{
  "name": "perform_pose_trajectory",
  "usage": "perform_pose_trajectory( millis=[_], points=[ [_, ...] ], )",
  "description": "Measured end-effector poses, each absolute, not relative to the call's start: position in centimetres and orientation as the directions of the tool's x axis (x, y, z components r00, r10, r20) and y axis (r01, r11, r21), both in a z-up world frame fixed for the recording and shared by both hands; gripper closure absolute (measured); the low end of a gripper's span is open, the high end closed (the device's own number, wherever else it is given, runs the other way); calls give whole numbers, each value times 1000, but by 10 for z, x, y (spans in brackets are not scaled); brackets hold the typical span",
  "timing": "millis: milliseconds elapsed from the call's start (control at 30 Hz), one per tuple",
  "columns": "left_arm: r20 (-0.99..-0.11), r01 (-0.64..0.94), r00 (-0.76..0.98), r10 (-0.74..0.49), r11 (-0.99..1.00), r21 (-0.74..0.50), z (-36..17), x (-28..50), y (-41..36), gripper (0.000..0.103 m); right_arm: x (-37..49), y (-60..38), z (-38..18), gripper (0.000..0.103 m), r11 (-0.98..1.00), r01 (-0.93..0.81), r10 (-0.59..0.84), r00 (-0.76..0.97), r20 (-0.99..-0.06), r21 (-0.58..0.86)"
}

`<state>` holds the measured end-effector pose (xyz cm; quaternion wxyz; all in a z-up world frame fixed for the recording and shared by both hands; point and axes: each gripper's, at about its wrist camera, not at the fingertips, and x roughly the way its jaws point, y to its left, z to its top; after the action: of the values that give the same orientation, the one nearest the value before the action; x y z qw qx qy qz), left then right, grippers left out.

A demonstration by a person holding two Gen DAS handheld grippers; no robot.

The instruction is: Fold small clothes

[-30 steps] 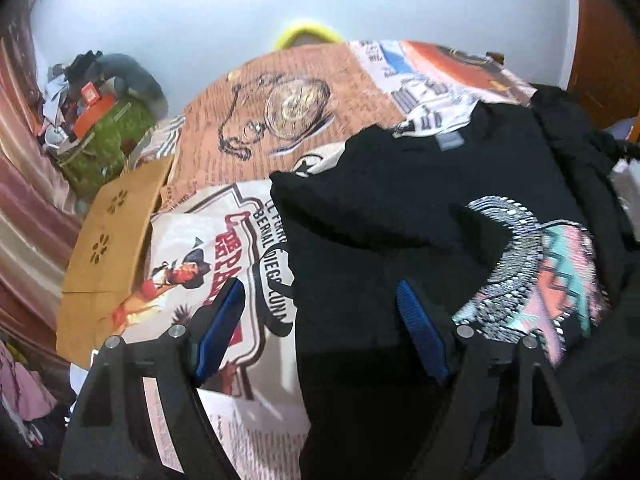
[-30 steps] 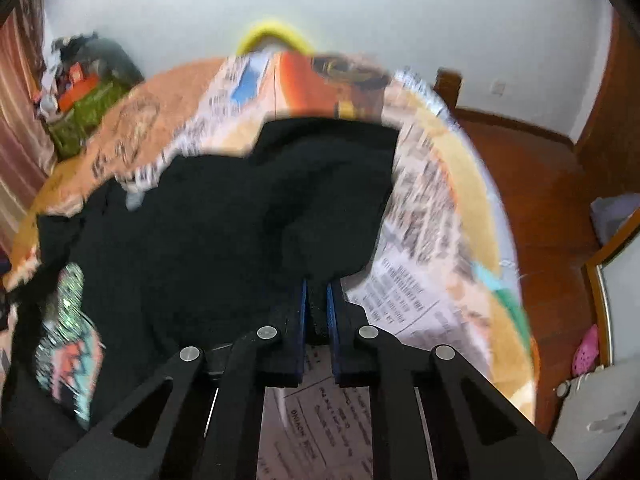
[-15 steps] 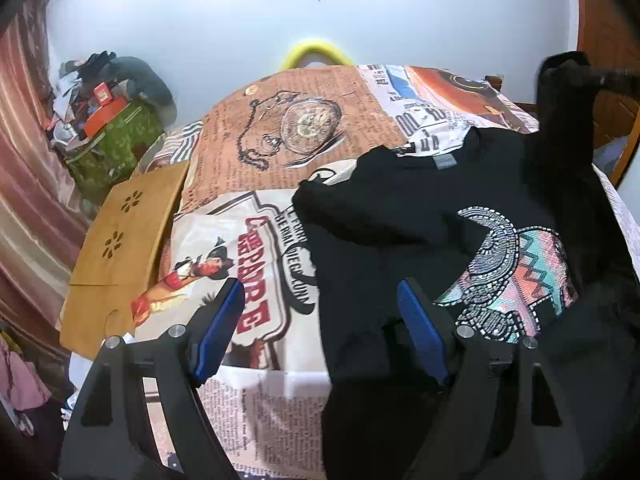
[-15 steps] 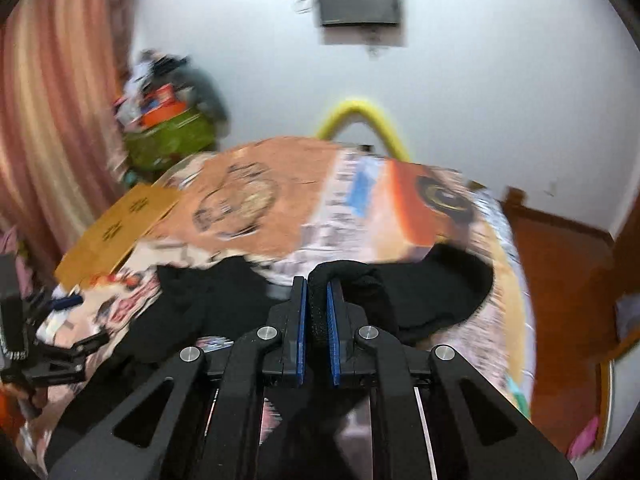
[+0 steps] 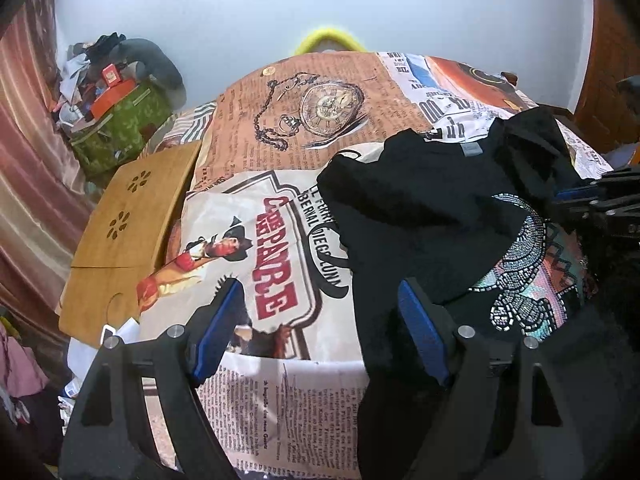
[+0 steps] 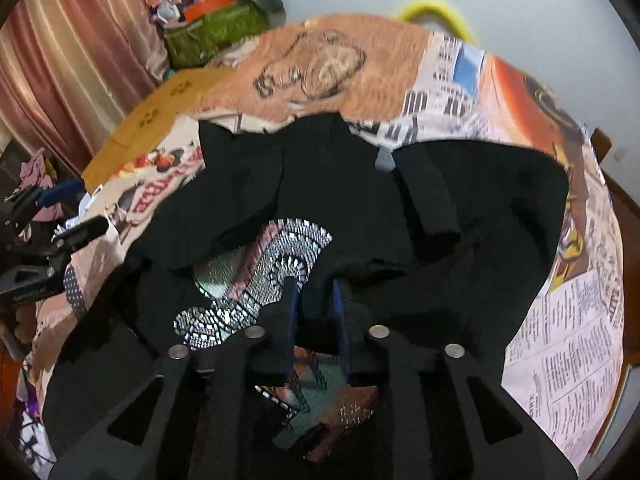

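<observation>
Newsprint-patterned bedsheet (image 5: 280, 392), red lettering unreadable, under black T-shirt (image 5: 420, 208), grey neck label (image 5: 469, 149).

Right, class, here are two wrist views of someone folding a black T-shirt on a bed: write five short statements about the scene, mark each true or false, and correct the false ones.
1. The T-shirt is black with a beaded design on it. True.
2. The left gripper is clamped on the T-shirt. False: its jaws stand wide apart with nothing pressed between them.
3. A wooden board lies at the bed's edge. True.
4. The bedsheet is plain white. False: it is printed with newspaper text and a pocket watch.
5. The right gripper is over bare floor. False: it is over the T-shirt, jaws opening.
</observation>
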<state>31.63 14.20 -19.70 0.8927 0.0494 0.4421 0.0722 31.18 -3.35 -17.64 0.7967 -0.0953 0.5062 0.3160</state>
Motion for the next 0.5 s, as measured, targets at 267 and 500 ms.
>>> perform_pose_trajectory(
  millis=[267, 500],
  points=[
    [-799, -87, 580, 161, 987, 136, -214, 354, 155, 22, 316, -24, -126, 59, 746, -625, 540, 364, -759, 230],
    [-855, -96, 503, 125, 991, 88, -251, 398, 166, 22, 363, 40, -166, 59, 760, -611, 482, 300, -823, 222]
  ],
)
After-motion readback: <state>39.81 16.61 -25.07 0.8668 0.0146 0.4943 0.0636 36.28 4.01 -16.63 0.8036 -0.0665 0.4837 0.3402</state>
